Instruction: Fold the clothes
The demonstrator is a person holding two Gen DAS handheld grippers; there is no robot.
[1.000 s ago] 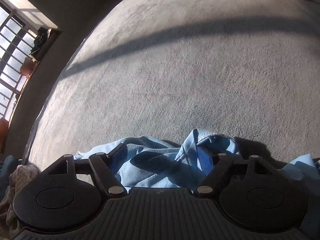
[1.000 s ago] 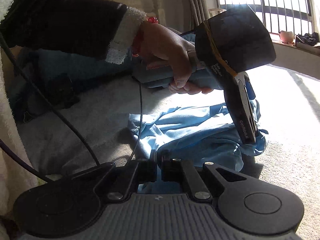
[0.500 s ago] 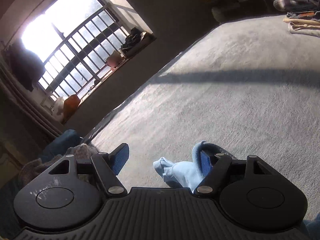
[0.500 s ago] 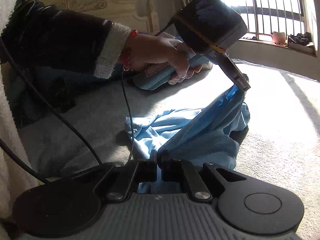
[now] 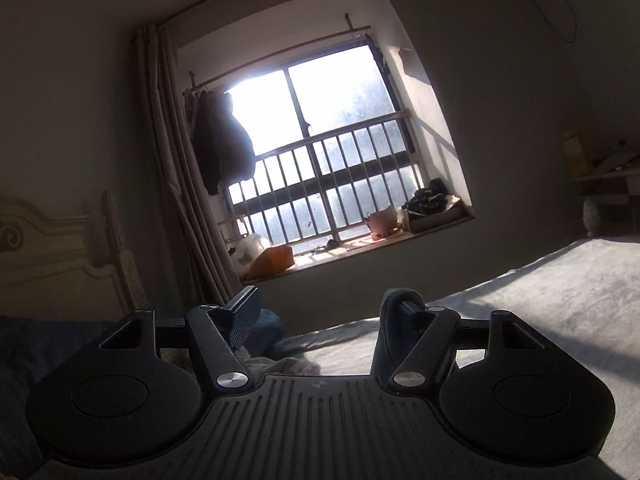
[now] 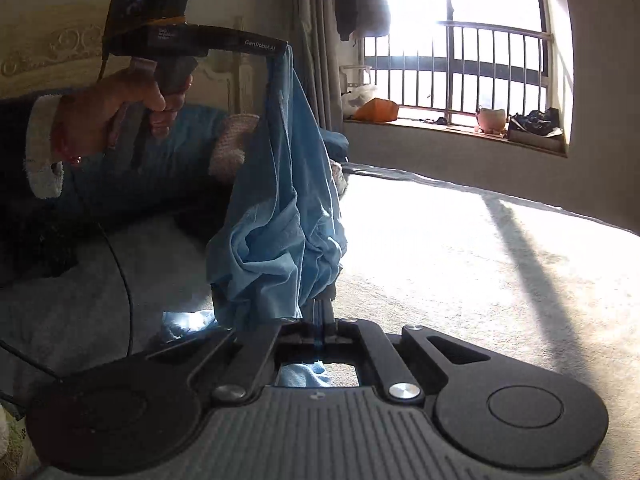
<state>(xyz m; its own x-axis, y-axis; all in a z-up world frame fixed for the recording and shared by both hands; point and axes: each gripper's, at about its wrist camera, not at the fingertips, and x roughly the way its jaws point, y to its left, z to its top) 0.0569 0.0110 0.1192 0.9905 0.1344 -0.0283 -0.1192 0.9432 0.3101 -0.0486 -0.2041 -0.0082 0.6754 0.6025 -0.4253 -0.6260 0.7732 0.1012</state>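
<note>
The crumpled light blue cotton garment point(image 6: 280, 216) is hanging above the pale grey fleece bed cover point(image 6: 460, 248). The right gripper point(image 6: 320, 312) is pinching its lower edge, fully closed. The left gripper point(image 5: 324, 312) has just been closing, jaws apart, cloth draped over one finger. A sunlit barred window point(image 5: 320, 152) is shining beyond.

My light blue garment point(image 6: 276, 216) hangs bunched and creased above the grey bed cover, draped from one raised corner down to a pinched edge, a dark fold point(image 5: 394, 332) hooked over one finger.
</note>
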